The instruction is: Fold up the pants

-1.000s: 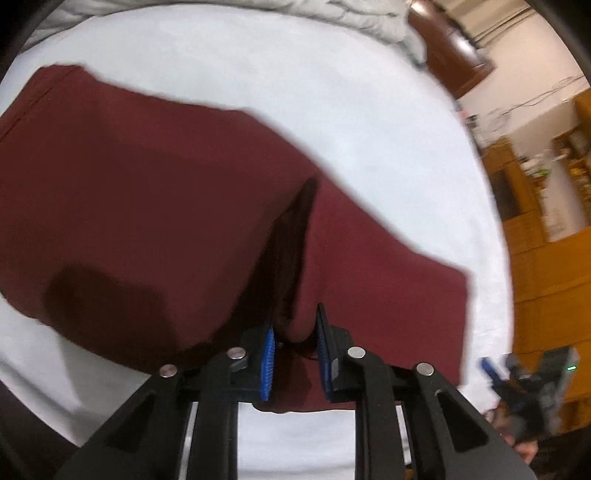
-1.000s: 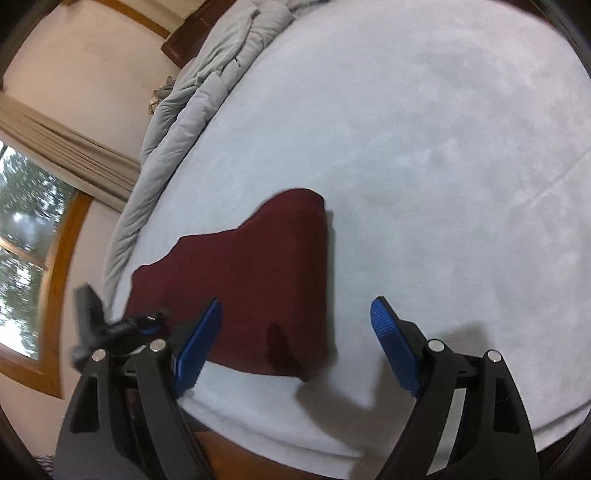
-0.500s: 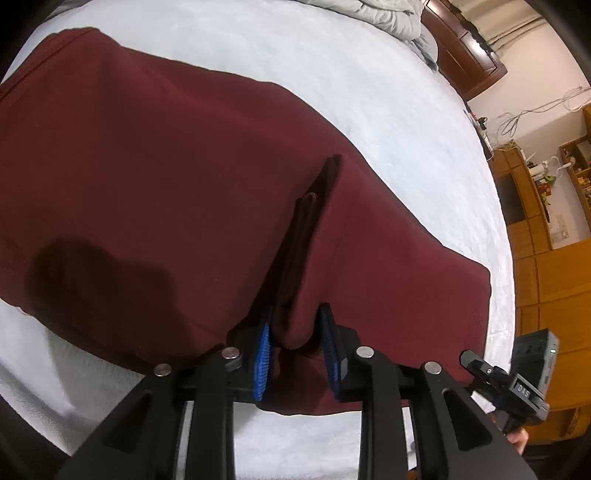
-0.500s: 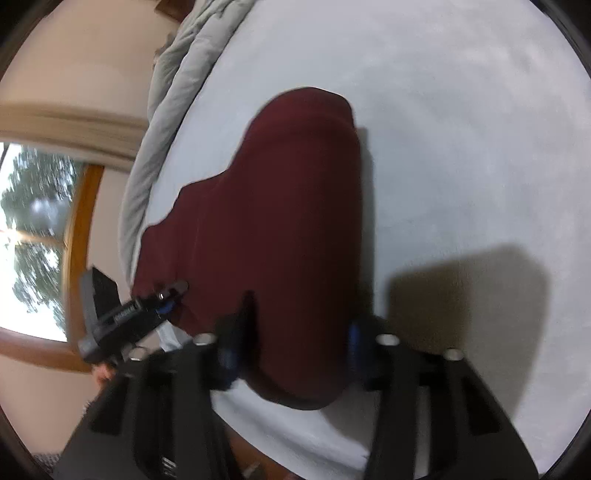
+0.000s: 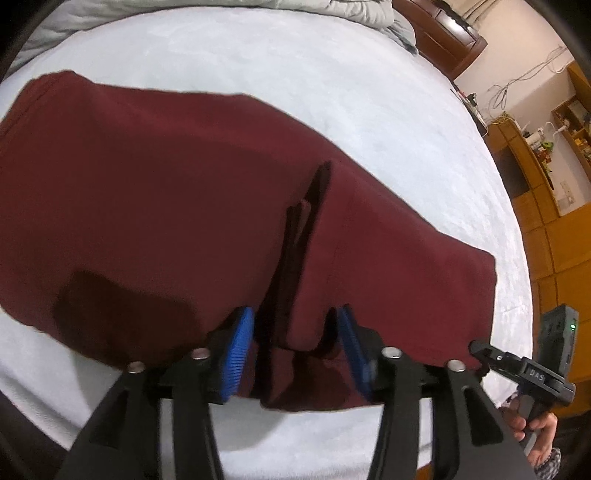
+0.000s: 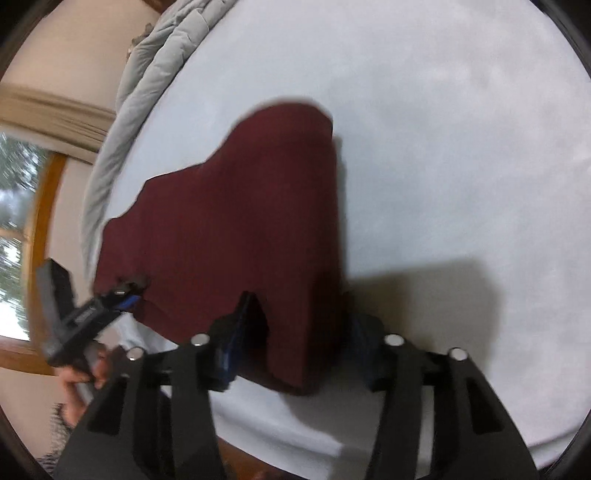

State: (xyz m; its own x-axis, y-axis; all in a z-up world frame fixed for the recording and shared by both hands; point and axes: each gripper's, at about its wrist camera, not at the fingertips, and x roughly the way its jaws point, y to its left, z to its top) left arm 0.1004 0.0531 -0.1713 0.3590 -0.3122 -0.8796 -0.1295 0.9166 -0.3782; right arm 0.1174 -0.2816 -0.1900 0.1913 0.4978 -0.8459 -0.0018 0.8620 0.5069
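Dark red pants (image 5: 184, 206) lie spread on a white bed; they also show in the right wrist view (image 6: 240, 221). My left gripper (image 5: 293, 343) is shut on a bunched fold of the pants at their near edge. My right gripper (image 6: 295, 347) is shut on the near right corner of the pants, and the cloth hides most of its right pad. Each gripper shows in the other's view: the right one (image 5: 532, 373) at the pants' right corner, the left one (image 6: 85, 314) at the left edge.
The white bed sheet (image 6: 461, 129) spreads far and right of the pants. A grey duvet (image 6: 147, 74) is bunched along the far edge. A wooden headboard (image 5: 443, 33) and wooden cabinets (image 5: 554, 221) stand to the right. A window (image 6: 14, 240) is at the left.
My right gripper moved onto the pants' near corner and closed on it from wide open. My left gripper kept its hold on the fold.
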